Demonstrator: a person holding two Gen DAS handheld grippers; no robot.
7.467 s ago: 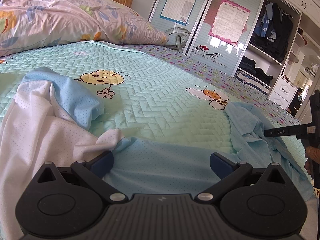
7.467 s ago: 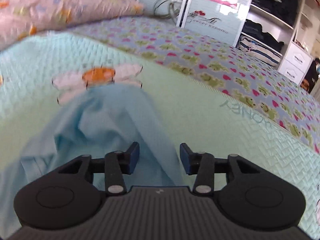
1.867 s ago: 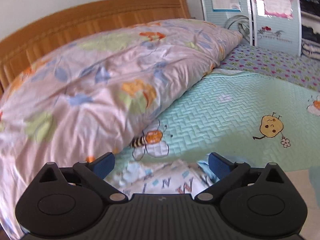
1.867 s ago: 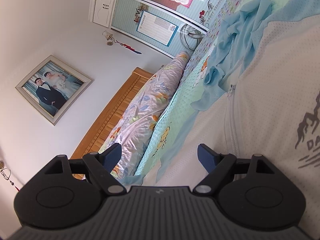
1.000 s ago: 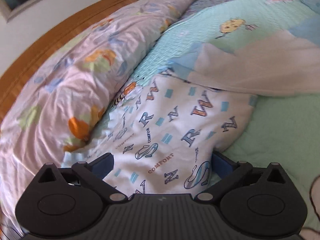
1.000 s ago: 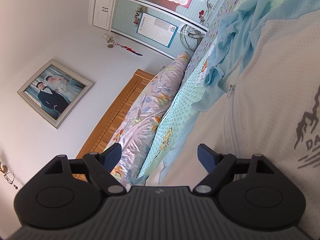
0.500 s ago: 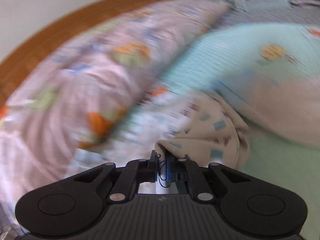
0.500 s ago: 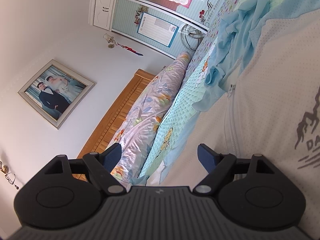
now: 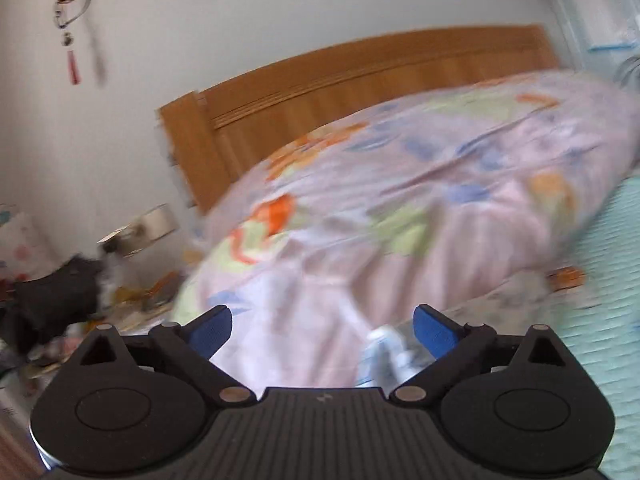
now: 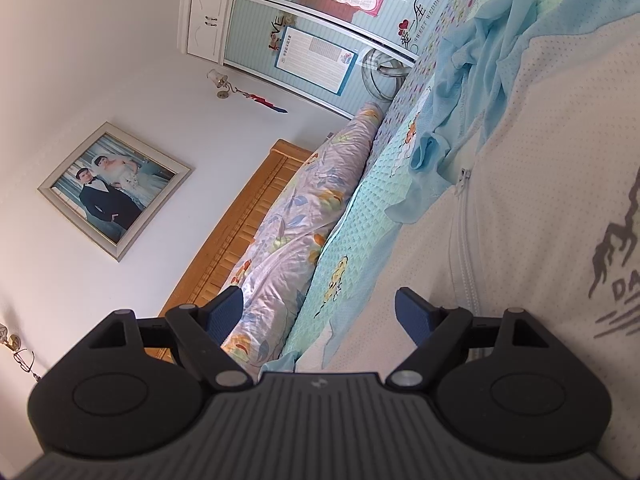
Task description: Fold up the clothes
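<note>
Blurred quilt (image 9: 420, 208) hides the bed beyond left fingers (image 9: 210, 330) (spread, empty)

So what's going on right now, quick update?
Left gripper just reopened, nothing between jaws, facing floral quilt. Right gripper open, over white zip jacket. Crumpled blue garment lies beyond.

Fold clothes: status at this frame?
Done: nothing visibly folded. The white zip jacket lies spread flat on the bed, the light blue garment crumpled beyond it. In hand: nothing; left tongs just reopened, empty, facing the floral quilt; right tongs open. Left: both garments.
</note>
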